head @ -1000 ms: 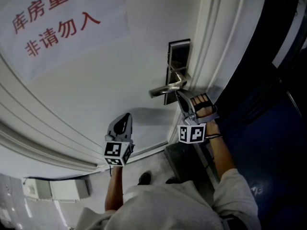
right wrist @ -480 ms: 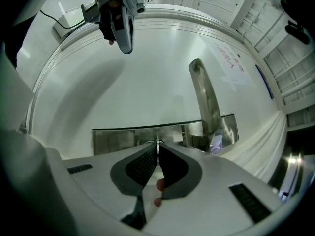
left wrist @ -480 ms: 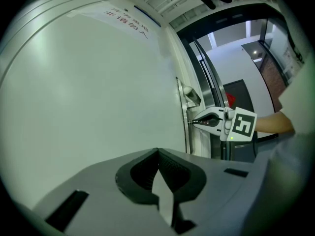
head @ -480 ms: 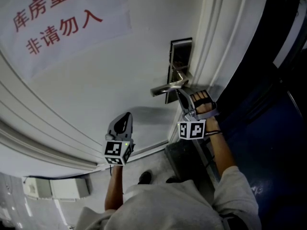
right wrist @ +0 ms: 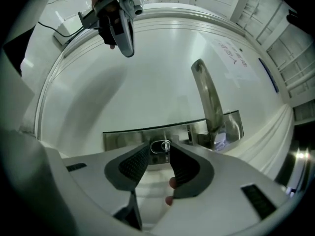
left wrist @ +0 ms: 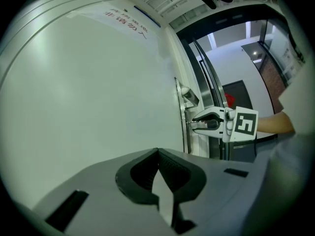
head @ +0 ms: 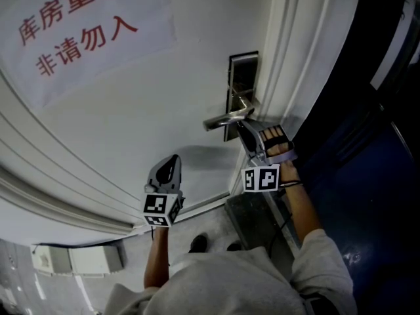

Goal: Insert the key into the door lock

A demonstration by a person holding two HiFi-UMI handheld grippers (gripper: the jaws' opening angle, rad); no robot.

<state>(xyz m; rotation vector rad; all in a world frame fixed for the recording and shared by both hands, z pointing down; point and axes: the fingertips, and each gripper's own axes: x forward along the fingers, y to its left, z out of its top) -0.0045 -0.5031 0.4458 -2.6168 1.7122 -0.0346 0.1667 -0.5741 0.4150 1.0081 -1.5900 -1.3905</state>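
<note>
A small metal key sticks out of the keyhole in the steel lock plate, below the lever handle. My right gripper points level at the lock and its jaws are opening. The key's head lies between the fingertips, and the pads stand apart from it. In the head view the right gripper sits just under the handle. My left gripper is held shut and empty in front of the white door, down and left of the lock. Its pads meet at the tips.
A paper notice with red characters hangs on the door's upper left. The white door frame runs right beside the lock plate. Beyond it lies a dark blue area. A black mat lies on the floor below.
Hardly anything differs in the head view. Both grippers keep their places, the right at the lock, the left before the door. Only the camera shifts a little.
</note>
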